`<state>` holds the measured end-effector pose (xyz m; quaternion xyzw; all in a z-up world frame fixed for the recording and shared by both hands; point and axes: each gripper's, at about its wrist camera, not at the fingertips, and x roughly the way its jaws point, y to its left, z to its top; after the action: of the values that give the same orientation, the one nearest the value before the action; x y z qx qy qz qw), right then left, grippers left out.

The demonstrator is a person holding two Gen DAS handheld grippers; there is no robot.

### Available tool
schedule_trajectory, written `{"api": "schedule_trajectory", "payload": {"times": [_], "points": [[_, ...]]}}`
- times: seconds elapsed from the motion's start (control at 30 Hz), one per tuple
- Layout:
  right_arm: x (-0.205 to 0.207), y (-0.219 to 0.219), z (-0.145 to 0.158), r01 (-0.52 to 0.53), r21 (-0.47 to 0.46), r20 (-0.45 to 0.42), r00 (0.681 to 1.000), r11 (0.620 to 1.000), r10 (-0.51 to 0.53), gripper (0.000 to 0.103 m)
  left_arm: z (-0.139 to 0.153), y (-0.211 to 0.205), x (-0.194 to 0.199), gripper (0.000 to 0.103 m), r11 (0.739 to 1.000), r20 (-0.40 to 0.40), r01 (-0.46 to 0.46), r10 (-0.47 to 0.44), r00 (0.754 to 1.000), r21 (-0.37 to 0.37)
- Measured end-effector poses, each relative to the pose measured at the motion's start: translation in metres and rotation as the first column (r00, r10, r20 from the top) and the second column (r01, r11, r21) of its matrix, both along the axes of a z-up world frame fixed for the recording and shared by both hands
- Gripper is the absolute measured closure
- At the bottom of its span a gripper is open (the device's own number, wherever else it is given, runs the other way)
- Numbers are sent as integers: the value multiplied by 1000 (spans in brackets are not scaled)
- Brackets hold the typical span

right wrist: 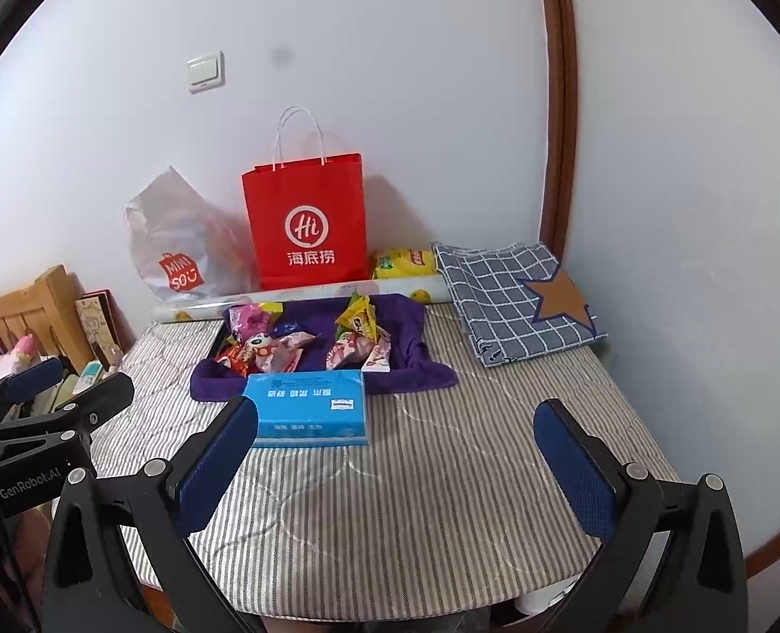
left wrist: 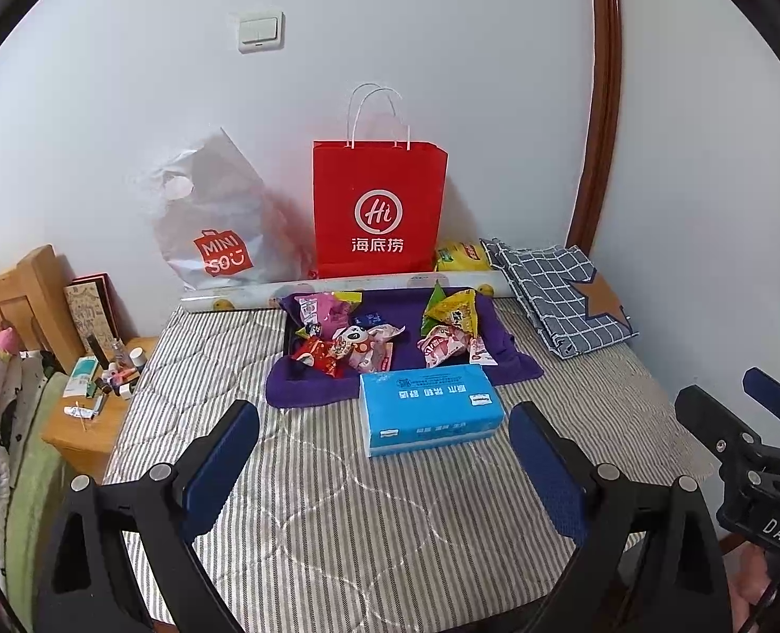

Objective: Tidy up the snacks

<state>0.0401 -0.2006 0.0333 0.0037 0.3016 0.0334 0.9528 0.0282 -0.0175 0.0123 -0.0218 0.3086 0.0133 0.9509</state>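
Note:
Several wrapped snacks lie in two piles on a purple cloth [left wrist: 516, 364] [right wrist: 416, 369] at the far middle of a striped mattress: a red and pink pile [left wrist: 345, 340] [right wrist: 263, 343] on the left, a yellow and pink pile [left wrist: 450, 329] [right wrist: 360, 335] on the right. A blue tissue pack [left wrist: 429, 409] [right wrist: 310, 406] lies just in front of the cloth. My left gripper [left wrist: 384, 448] is open and empty, short of the tissue pack. My right gripper [right wrist: 395, 448] is open and empty over the mattress; it also shows in the left wrist view [left wrist: 738, 406].
A red paper bag [left wrist: 379, 211] [right wrist: 308, 221] and a white Miniso plastic bag [left wrist: 215, 221] [right wrist: 179, 242] stand against the wall. A yellow packet [left wrist: 461, 256] [right wrist: 403, 264], a roll [left wrist: 337, 285] and a folded checked cloth [left wrist: 553, 290] [right wrist: 511, 295] lie nearby. A cluttered bedside table [left wrist: 94, 401] stands left.

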Motion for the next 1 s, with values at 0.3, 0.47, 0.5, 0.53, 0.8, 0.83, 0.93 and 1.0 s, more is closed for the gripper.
{"api": "schedule_trajectory", "payload": {"times": [0.3, 0.47, 0.5, 0.53, 0.8, 0.83, 0.93, 1.0], "points": [[0, 1, -1, 2, 9, -4, 1000, 1000, -2, 0, 0, 0, 0, 7, 1000, -6, 2, -2, 1000, 1], [0, 1, -1, -1, 4, 0, 1000, 1000, 1, 0, 1, 1, -1, 7, 1000, -2, -2, 2, 1000, -2], [0, 1, -1, -1, 6, -1, 1000, 1000, 1, 0, 1, 1, 0, 7, 1000, -3, -2, 2, 1000, -2], [1, 1, -2, -1, 8, -2, 1000, 1000, 1, 0, 1, 1, -1, 7, 1000, -4, -1, 1, 1000, 0], [2, 0, -4, 0, 11, -4, 1000, 1000, 0, 0, 0, 0, -2, 7, 1000, -6, -3, 3, 1000, 11], [2, 1, -4, -1, 11, -5, 1000, 1000, 1, 0, 1, 0, -2, 7, 1000, -4, -4, 4, 1000, 12], [1, 2, -3, 0, 0, 1, 1000, 1000, 0, 0, 2, 1, -2, 7, 1000, 1, -5, 5, 1000, 4], [2, 3, -4, 6, -4, 1, 1000, 1000, -6, 0, 2, 1, -2, 7, 1000, -3, -6, 6, 1000, 7]]}}
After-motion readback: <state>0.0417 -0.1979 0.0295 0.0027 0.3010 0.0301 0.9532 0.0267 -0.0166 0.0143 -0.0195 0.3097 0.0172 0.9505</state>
